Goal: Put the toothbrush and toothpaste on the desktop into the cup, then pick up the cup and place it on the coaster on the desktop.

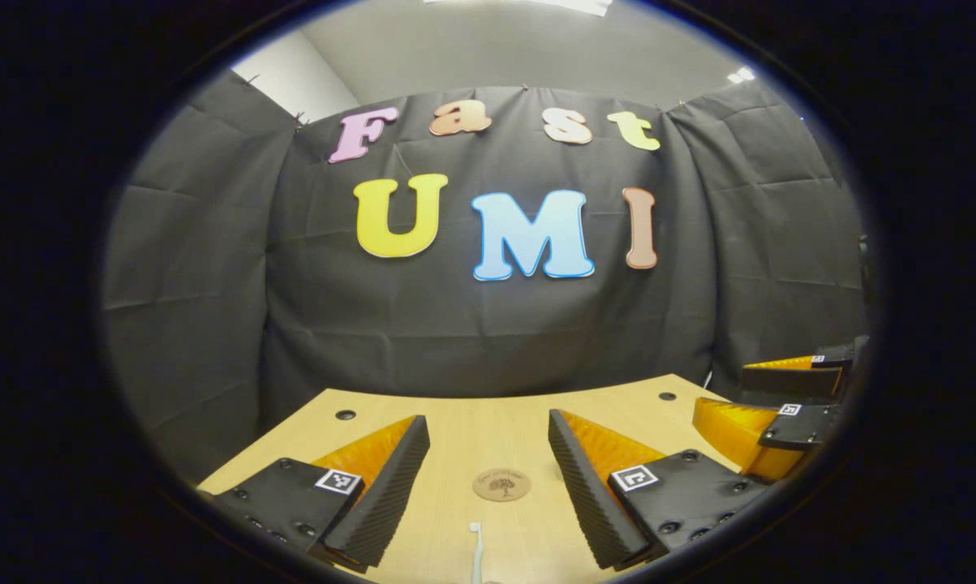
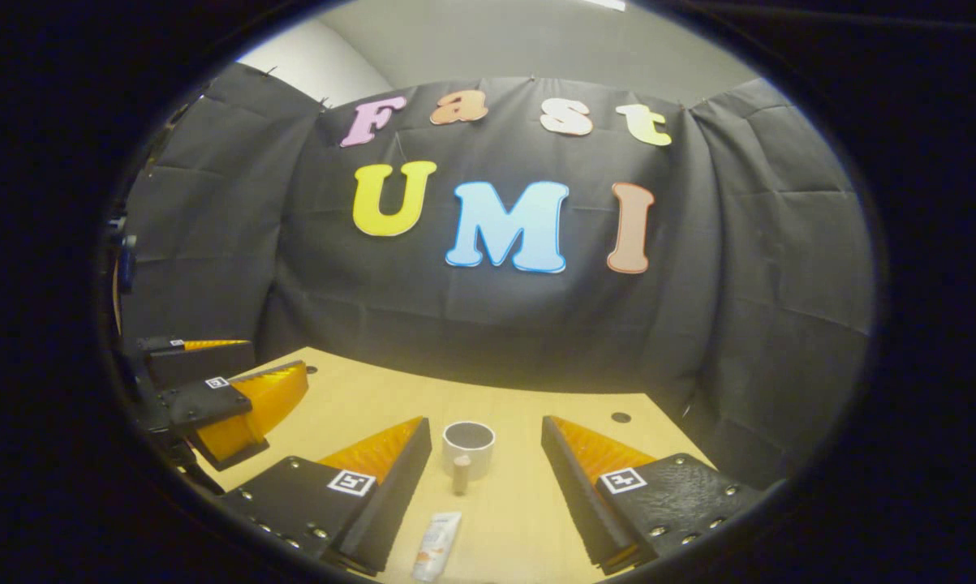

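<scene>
In the left gripper view my left gripper [image 1: 488, 478] stands open above the wooden desktop [image 1: 455, 422]. Between its fingers lie a round wooden coaster [image 1: 501, 485] and, nearer, the tip of a pale toothbrush [image 1: 476, 551]. The right gripper [image 1: 767, 405] shows at that view's right edge. In the right gripper view my right gripper [image 2: 488, 470] is open too. A white cup [image 2: 468, 446] with its handle toward me stands upright between the fingers, farther out. A toothpaste tube [image 2: 436, 545] lies flat closer in. The left gripper [image 2: 228, 381] hangs at the left.
The black cloth wall closes off the far side and both flanks of the desktop. Small dark holes [image 1: 346, 414] [image 2: 621, 418] mark the table's back corners. The table's left edge [image 1: 252, 458] runs close beside my left gripper.
</scene>
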Tool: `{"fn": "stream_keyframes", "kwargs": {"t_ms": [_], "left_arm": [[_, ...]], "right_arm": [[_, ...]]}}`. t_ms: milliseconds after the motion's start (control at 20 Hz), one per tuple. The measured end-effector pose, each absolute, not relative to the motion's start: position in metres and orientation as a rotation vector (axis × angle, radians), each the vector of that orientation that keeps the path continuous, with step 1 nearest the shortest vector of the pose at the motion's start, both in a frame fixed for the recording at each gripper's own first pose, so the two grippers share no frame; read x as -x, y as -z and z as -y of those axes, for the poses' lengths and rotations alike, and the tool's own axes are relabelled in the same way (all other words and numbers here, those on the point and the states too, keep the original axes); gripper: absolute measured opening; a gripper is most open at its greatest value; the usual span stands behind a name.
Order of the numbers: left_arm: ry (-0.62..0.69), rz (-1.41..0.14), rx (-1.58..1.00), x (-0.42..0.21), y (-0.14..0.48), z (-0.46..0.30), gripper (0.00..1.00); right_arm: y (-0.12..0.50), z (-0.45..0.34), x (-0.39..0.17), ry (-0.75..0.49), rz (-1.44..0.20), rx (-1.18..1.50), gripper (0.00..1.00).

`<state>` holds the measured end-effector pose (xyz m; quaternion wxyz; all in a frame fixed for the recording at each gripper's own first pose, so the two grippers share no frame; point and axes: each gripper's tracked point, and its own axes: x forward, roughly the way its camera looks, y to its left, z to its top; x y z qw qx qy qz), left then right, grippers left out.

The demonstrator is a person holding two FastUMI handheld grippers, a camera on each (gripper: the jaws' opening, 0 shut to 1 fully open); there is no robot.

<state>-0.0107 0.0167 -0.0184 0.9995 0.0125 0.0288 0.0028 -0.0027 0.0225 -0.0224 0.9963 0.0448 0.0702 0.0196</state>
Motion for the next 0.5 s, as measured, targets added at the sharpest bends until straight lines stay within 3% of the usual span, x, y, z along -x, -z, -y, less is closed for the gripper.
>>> {"fn": "stream_keyframes", "kwargs": {"t_ms": [500], "left_arm": [[0.016, -0.089, -0.017, 0.016, 0.020, -0.024, 0.96]], "right_arm": [[0.034, -0.035, 0.006, -0.055, -0.216, -0.082, 0.85]]}}
